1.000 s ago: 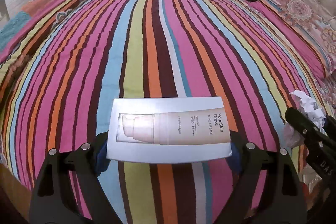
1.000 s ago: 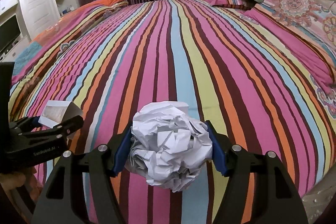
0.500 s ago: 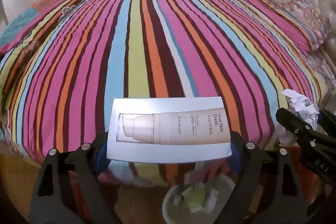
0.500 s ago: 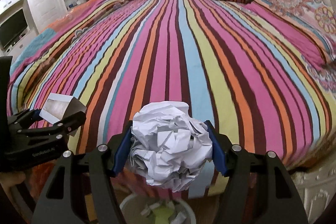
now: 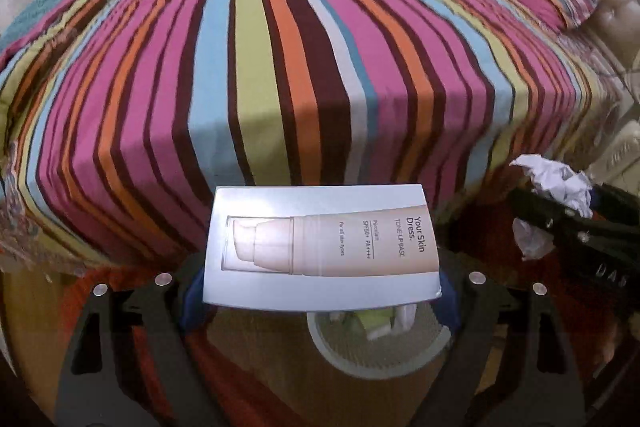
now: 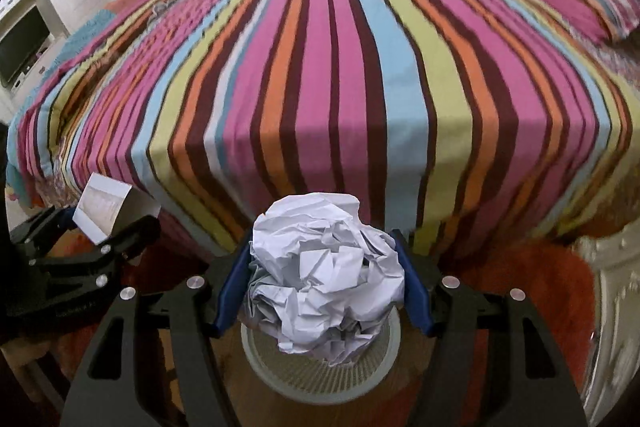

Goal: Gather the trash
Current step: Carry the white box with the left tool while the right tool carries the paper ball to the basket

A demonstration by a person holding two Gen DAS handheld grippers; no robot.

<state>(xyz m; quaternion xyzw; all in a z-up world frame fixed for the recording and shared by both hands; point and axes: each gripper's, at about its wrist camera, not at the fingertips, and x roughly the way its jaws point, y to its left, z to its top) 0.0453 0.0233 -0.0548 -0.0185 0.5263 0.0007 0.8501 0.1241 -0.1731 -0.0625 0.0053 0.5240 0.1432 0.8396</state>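
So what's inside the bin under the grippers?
The trash bin holds a green wrapper and white scraps. The cosmetics box covers its far rim; in the right view the crumpled paper ball hides its contents.

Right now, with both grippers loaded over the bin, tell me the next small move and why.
Probably open the right gripper first: its crumpled paper ball hangs directly above the mesh bin. The left gripper holds the cosmetics box above the bin's far rim, so it should shift toward the bin's centre before releasing.
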